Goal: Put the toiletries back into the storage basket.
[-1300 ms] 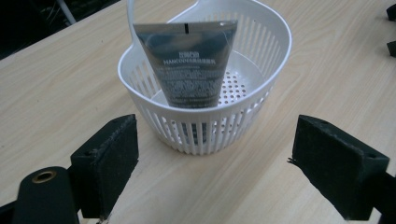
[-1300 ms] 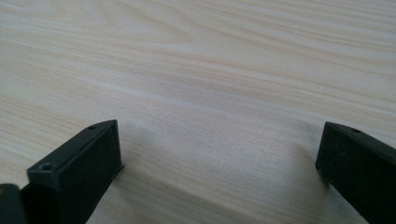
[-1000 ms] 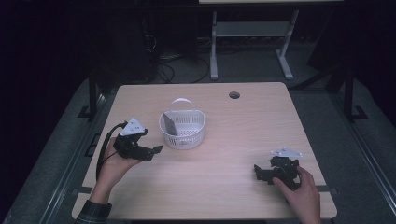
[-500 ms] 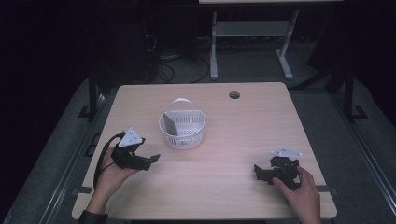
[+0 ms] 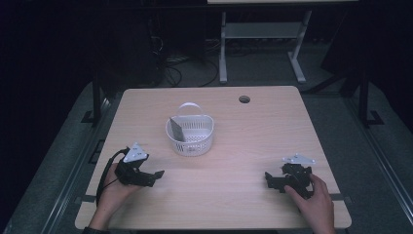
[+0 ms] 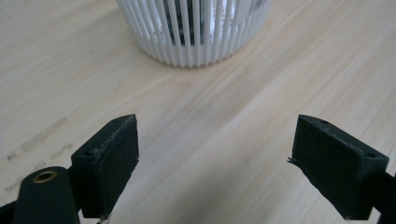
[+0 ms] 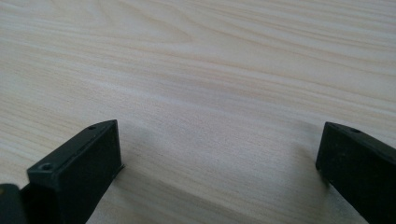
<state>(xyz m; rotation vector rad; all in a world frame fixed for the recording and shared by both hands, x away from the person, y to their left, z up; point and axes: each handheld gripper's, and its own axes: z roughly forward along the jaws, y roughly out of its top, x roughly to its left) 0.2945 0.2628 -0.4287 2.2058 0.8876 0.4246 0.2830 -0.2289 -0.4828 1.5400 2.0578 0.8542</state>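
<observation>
1 pale wood-grain rectangular worktop (image 5: pixel 229 204) carries 1 white plastic slatted basket (image 5: pixel 191 136) and 2 black hand-held claws. The basket is round-sided, with thin upright ribs and narrow gaps between them, and 1 white arched handle (image 5: pixel 189 106) rises over its far rim. Inside it, 1 flat grey card-like piece (image 5: pixel 176 129) leans tilted against the left wall. The basket stands a little left of the worktop's middle, well apart from both claws.

The left claw (image 5: pixel 157 174) rests near the worktop's left front, held by 1 hand (image 5: pixel 113 194), with 1 grey 3-cornered plate (image 5: pixel 135 153) on top and 1 black cable (image 5: pixel 104 171) looping beside it. In the left gripper view its 2 matte black blocky jaws stand wide apart, released, with bare wood between them and the basket's ribbed wall (image 6: pixel 196 32) ahead.

The right claw (image 5: pixel 269 180) lies near the right front, under 1 hand (image 5: pixel 314 204), also topped by 1 grey plate (image 5: pixel 298 159). In the right gripper view its 2 jaws are spread wide, released, over smooth streaked wood grain.

1 small round dark hole (image 5: pixel 244 99) sits near the worktop's far edge.
</observation>
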